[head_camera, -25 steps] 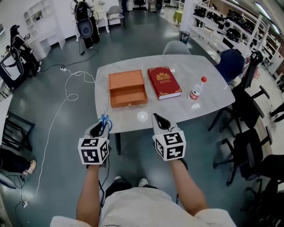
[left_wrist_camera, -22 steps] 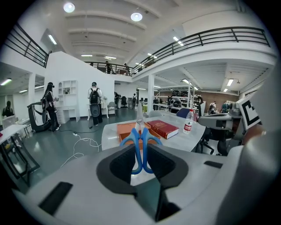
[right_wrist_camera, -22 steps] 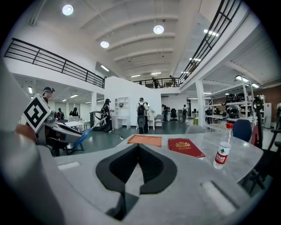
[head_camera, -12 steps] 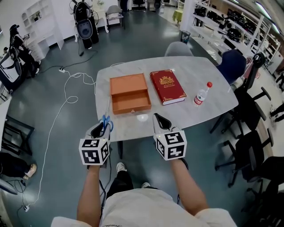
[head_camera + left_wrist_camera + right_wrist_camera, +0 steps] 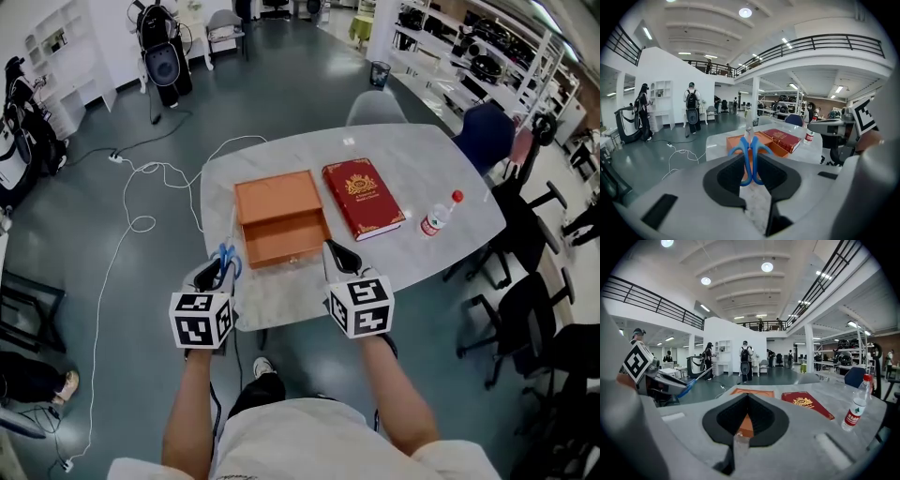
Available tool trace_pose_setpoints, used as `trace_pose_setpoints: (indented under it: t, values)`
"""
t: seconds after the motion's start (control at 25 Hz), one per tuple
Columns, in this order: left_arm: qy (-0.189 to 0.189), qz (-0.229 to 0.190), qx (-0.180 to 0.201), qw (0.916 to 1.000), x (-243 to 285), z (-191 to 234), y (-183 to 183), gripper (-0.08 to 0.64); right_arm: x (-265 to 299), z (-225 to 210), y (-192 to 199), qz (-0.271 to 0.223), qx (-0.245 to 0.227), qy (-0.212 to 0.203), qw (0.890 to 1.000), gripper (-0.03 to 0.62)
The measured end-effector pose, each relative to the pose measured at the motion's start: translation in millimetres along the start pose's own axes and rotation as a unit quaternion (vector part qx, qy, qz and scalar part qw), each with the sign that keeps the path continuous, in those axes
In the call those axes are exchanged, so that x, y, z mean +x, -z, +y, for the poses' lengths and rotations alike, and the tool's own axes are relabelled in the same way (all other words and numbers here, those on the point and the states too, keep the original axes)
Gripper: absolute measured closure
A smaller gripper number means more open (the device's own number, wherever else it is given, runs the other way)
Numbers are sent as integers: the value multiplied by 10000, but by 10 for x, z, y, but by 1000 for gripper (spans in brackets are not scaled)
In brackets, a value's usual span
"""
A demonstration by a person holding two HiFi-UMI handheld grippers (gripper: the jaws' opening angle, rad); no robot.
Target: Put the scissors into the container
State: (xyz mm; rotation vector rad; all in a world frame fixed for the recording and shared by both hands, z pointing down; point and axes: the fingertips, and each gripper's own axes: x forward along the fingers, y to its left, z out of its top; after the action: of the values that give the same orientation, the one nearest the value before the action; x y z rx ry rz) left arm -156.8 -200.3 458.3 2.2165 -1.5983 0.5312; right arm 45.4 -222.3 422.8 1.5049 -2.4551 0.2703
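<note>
Blue-handled scissors (image 5: 223, 261) stick up from my left gripper (image 5: 215, 272), which is shut on them at the near left edge of the white table (image 5: 412, 169). In the left gripper view the scissors (image 5: 757, 146) stand between the black pads of the left gripper (image 5: 750, 164), blades pointing ahead. The container is an orange box (image 5: 279, 217) with an open drawer, just beyond both grippers; it also shows as the orange box (image 5: 775, 146) and the orange box (image 5: 752, 393). My right gripper (image 5: 337, 254) hovers over the table's near edge, and the right gripper (image 5: 747, 403) is shut and empty.
A red book (image 5: 364, 197) lies right of the box, with a water bottle (image 5: 440, 217) farther right. Office chairs (image 5: 525, 281) crowd the table's right side and a grey chair (image 5: 375, 105) stands behind it. A white cable (image 5: 131, 220) trails over the floor at left.
The table and box have come closer to both grippers as I step forward. The left gripper still holds the scissors; the right stays shut.
</note>
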Motion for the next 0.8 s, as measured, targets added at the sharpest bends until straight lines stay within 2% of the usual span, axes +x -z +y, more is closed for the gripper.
trace_pose_setpoints:
  t: [0.36, 0.8]
  values:
    - [410, 117, 115, 9990, 365, 416, -137, 479, 437, -90, -78, 143, 68, 545, 9984, 588]
    - [926, 293, 475, 9941, 751, 643, -222, 479, 729, -89, -140, 104, 351, 818, 9960, 588]
